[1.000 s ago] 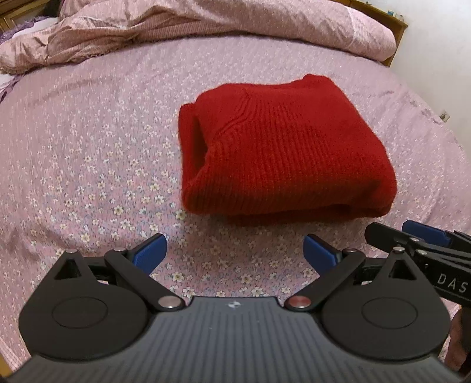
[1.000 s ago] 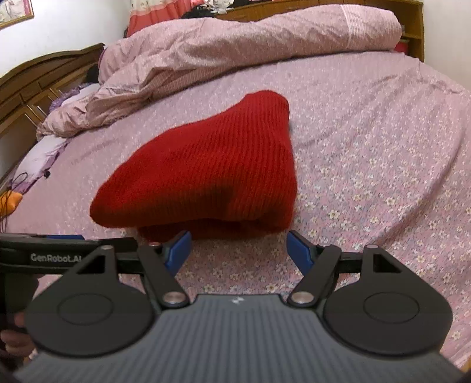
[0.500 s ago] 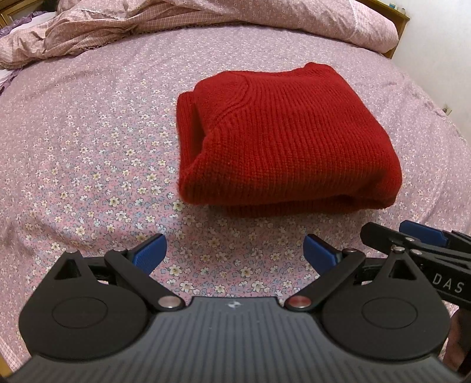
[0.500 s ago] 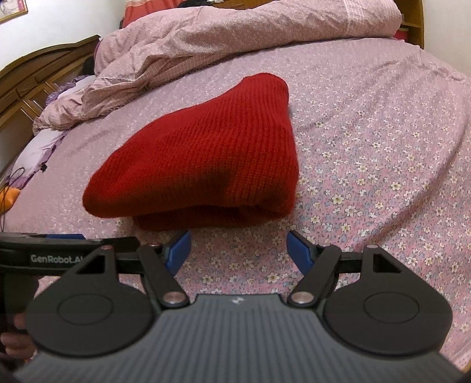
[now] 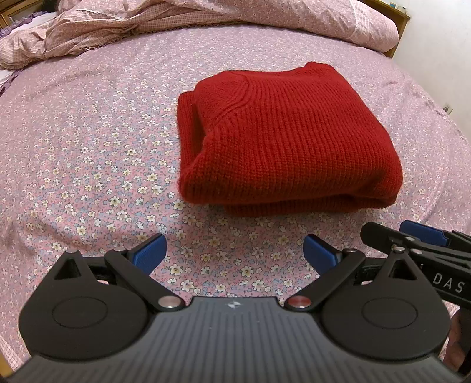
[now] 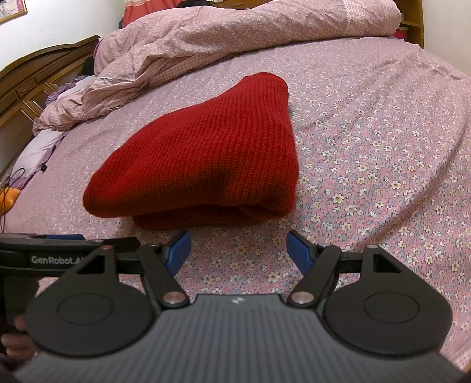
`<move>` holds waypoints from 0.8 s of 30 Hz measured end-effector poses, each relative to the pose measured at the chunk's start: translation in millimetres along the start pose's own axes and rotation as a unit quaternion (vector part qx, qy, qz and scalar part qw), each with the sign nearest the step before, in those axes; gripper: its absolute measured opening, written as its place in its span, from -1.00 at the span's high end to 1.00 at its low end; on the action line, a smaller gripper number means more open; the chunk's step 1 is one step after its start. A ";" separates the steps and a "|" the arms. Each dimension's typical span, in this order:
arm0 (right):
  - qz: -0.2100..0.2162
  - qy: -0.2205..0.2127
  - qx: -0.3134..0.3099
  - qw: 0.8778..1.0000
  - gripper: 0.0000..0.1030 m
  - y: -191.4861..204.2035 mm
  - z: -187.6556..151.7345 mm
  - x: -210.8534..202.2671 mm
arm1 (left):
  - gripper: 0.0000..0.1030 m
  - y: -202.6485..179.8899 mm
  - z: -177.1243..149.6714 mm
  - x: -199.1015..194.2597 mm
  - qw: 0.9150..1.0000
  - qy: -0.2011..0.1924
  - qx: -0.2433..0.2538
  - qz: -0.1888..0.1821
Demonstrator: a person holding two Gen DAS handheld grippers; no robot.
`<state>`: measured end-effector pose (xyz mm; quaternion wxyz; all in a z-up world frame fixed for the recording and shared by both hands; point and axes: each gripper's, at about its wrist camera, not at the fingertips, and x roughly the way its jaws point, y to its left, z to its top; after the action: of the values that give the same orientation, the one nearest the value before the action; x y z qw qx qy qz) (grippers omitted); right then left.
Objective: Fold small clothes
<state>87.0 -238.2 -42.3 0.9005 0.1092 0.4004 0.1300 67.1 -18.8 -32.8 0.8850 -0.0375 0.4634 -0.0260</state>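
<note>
My left tool [image 5: 235, 254] hovers low over the bed [image 5: 88, 141], blue pads [image 5: 149, 252] spread wide apart with nothing between them, only flowered sheet showing in the gap. Just ahead and a little to the right lies the sweater [image 5: 282, 138], red knit, folded into a thick square, its layered edges facing me and a ribbed opening showing on its left side. It rests flat on the sheet, clear of both tools. Behind it, along the far side, the duvet [image 5: 182, 17] is bunched up in a long heap. On my right, the right tool [image 5: 424, 235] pokes in at the edge of the left view, near the sweater's front right corner but not touching it. From its own camera, my right tool [image 6: 238, 249] is also spread apart and holding nothing, the sweater [image 6: 206, 153] just beyond its tips. A wooden headboard [image 6: 38, 73] stands at far left there.
</note>
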 end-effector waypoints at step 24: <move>0.000 0.003 0.003 1.000 -0.42 -0.4 0.0 0.7 | -0.96 -1.0 -1.3 -1.3 1.000 -0.001 0.001 0.001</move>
<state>87.5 -238.4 -42.9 0.8990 0.1120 0.4031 0.1291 65.3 -19.7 -32.3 0.8855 -0.0361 0.4625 -0.0250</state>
